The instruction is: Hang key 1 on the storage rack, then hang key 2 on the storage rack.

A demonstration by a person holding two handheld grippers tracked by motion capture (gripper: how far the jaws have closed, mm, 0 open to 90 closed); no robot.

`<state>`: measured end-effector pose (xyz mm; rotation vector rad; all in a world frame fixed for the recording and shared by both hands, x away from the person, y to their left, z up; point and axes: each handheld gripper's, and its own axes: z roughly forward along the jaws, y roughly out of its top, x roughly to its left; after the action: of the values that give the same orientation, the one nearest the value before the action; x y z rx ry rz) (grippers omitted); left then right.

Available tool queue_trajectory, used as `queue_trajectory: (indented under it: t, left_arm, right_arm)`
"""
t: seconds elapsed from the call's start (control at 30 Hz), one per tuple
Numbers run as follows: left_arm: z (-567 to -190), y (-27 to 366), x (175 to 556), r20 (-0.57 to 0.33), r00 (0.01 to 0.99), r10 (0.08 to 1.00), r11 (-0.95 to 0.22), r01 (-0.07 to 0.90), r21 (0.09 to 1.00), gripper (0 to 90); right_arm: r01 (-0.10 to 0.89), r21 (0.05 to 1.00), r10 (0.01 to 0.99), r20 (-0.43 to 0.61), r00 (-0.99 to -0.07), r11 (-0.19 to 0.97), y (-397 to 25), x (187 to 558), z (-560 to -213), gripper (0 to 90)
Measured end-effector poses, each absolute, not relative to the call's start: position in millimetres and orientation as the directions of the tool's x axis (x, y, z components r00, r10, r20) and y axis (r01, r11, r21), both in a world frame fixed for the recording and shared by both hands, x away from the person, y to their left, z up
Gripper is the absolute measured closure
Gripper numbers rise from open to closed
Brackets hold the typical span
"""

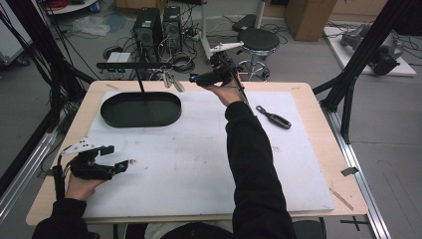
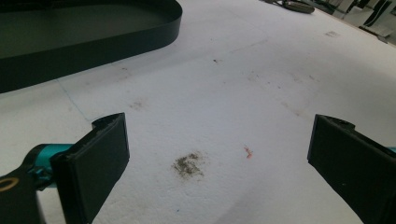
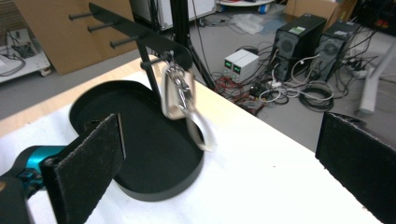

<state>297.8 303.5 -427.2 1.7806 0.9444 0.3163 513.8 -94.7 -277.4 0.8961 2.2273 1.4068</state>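
right gripper (image 1: 195, 78): open, beside hanging carabiner (image 3: 180, 95) | left gripper (image 1: 119, 158): open

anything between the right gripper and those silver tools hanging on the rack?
Nothing visible. The right gripper is open, and the silver tools hang from a peg of the black rack in the open gap ahead of its jaws, above the edge of the black tray. The left gripper rests far off at the near left.
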Motion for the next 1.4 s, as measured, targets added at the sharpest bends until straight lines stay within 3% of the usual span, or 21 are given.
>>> queue_trajectory:
  t: [0.7,1.4]
  left_arm:
    - [-427,303,298,-0.213,0.653,0.727,-0.146,0.451,0.88,6.0]
    - [-428,303,298,-0.211,0.653,0.727,-0.152,0.453,0.879,5.9]
  right_arm:
    - [0.328,0.88,0.707,-0.011,-0.707,0.343,-157,500,-306,0.7]
    - [0.47,0.843,0.856,0.021,-0.517,0.263,-263,508,-347,0.7]
